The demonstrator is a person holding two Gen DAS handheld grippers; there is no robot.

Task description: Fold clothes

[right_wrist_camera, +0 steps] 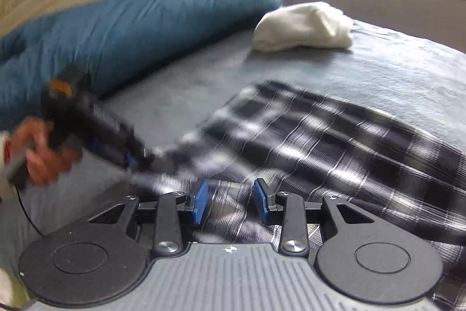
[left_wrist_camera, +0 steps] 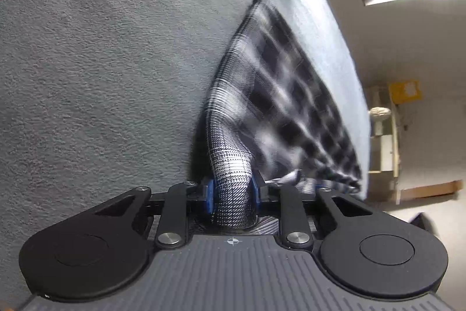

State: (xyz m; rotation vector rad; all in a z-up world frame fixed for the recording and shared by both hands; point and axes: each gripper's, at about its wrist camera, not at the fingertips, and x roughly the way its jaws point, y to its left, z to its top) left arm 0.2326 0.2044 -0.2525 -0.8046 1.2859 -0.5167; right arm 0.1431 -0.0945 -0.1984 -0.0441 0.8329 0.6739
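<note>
A black-and-white plaid garment [left_wrist_camera: 276, 95] lies on the grey bed cover [left_wrist_camera: 102, 63], blurred at its right side. In the left wrist view my left gripper [left_wrist_camera: 232, 194] is shut on a rolled edge of that garment, which is bunched between the blue pads [left_wrist_camera: 208, 196]. In the right wrist view the plaid garment [right_wrist_camera: 335, 142] spreads to the right. My right gripper [right_wrist_camera: 230, 201] is open just above it, its blue pads [right_wrist_camera: 199, 201] apart with cloth showing in the gap. A hand [right_wrist_camera: 43, 159] holds the left gripper [right_wrist_camera: 139, 162] at the garment's left end.
A folded white cloth [right_wrist_camera: 303, 28] lies at the far side of the bed, and a teal duvet [right_wrist_camera: 131, 28] runs along the headboard. The bed's edge [left_wrist_camera: 349, 63] drops to the floor on the right, with a shelf [left_wrist_camera: 384, 136] beyond.
</note>
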